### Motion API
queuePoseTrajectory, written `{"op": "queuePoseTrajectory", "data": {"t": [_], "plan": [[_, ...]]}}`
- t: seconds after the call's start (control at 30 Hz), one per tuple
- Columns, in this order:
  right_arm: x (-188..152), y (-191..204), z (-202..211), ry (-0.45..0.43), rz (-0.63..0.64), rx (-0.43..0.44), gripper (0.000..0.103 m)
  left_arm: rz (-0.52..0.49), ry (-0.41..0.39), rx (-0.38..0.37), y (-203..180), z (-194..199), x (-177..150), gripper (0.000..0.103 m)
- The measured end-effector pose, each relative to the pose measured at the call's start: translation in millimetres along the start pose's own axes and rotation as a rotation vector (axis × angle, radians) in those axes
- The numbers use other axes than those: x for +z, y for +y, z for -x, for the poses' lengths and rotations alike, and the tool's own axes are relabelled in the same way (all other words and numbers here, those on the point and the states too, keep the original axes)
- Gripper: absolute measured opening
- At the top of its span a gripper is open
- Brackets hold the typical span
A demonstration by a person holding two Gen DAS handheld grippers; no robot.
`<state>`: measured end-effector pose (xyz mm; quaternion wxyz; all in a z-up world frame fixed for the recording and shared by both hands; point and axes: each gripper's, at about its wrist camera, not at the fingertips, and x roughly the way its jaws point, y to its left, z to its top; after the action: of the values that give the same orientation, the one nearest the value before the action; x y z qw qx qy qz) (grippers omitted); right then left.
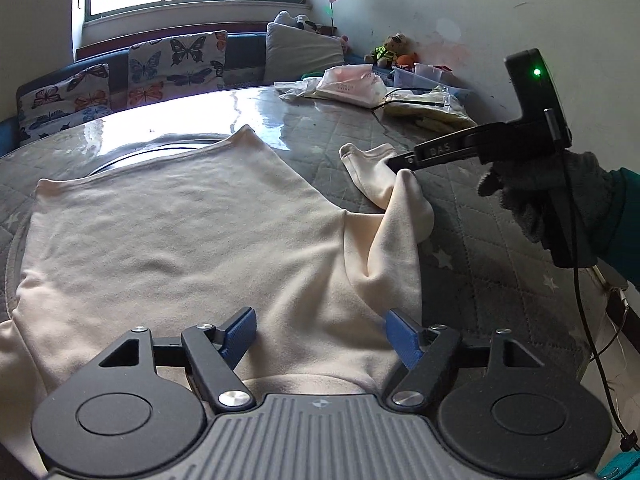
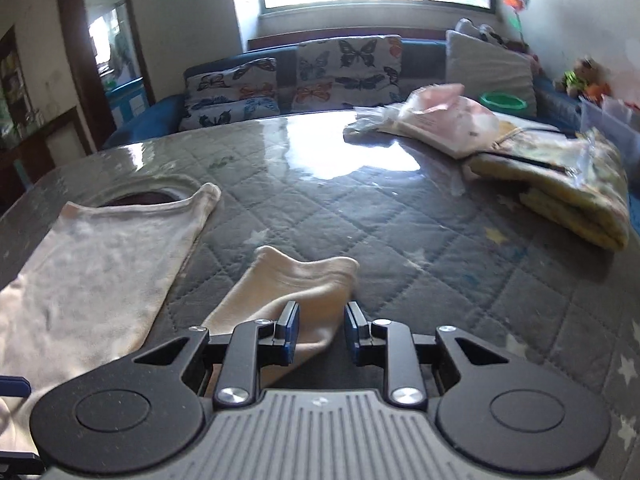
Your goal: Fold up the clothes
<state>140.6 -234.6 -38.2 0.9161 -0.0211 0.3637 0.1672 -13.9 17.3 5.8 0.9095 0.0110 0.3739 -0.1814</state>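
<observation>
A cream long-sleeved shirt point(image 1: 172, 224) lies spread flat on the quilted grey table cover point(image 1: 480, 216). Its right sleeve point(image 1: 372, 172) lies out to the right, bunched where it joins the body. My left gripper point(image 1: 320, 332) is open, hovering over the shirt's near edge. My right gripper point(image 1: 394, 160), held in a gloved hand, is at the sleeve. In the right wrist view the right gripper point(image 2: 322, 328) is open, with the sleeve point(image 2: 296, 288) lying between and under its blue pads, and the shirt body point(image 2: 100, 264) lies to the left.
Folded yellow bedding point(image 2: 568, 192) and a pink plastic bag point(image 2: 444, 120) sit at the table's far right. A sofa with butterfly cushions point(image 2: 344, 68) stands behind the table under the window. A round dark hole point(image 2: 136, 198) in the table shows beside the shirt's far edge.
</observation>
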Motion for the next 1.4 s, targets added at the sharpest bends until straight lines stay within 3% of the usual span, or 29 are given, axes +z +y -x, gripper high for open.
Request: {"op": "queuePoseTrajectory", "data": {"t": [0.1,0.27,0.3,0.37,0.43,0.63,0.77,0.93,1.03,1.13,1.3,1.4], "plan": [[4,8,-5,-0.004,0.042,-0.018,0.028,-0.008,-0.001,0.004,-1,0,0,0.077],[10,-7,-16,-0.01,-0.04,0.009,0.03,-0.013,-0.002,0.004,-1,1,-2,0.08],[11,-9,-16,-0.013,-0.048,0.017,0.028,-0.015,-0.002,0.004,0,1,-2,0.081],[10,-8,-14,-0.019,-0.05,0.023,0.005,-0.019,-0.003,0.005,-1,0,-2,0.082],[9,-7,-11,-0.032,-0.045,0.02,0.003,-0.024,-0.002,0.007,-5,-1,-3,0.084],[5,-7,40,-0.155,-0.016,-0.091,0.003,-0.037,-0.004,0.004,-6,0,-5,0.086],[-11,-10,82,-0.215,0.032,-0.257,0.003,-0.046,-0.007,-0.005,-5,2,-6,0.087],[-48,-30,96,-0.114,-0.029,-0.4,0.005,-0.082,-0.005,-0.015,-5,2,-9,0.088],[-66,-42,98,-0.074,-0.07,-0.428,0.007,-0.094,0.0,-0.021,-4,3,-10,0.088],[-68,-39,103,-0.087,-0.076,-0.372,0.01,-0.108,0.005,-0.022,-7,4,-12,0.089],[-51,-5,88,-0.11,-0.026,-0.133,0.022,-0.109,0.008,-0.013,-8,5,-14,0.09],[-45,13,64,-0.09,0.026,-0.062,0.028,-0.105,0.011,-0.006,-10,7,-15,0.09]]}}
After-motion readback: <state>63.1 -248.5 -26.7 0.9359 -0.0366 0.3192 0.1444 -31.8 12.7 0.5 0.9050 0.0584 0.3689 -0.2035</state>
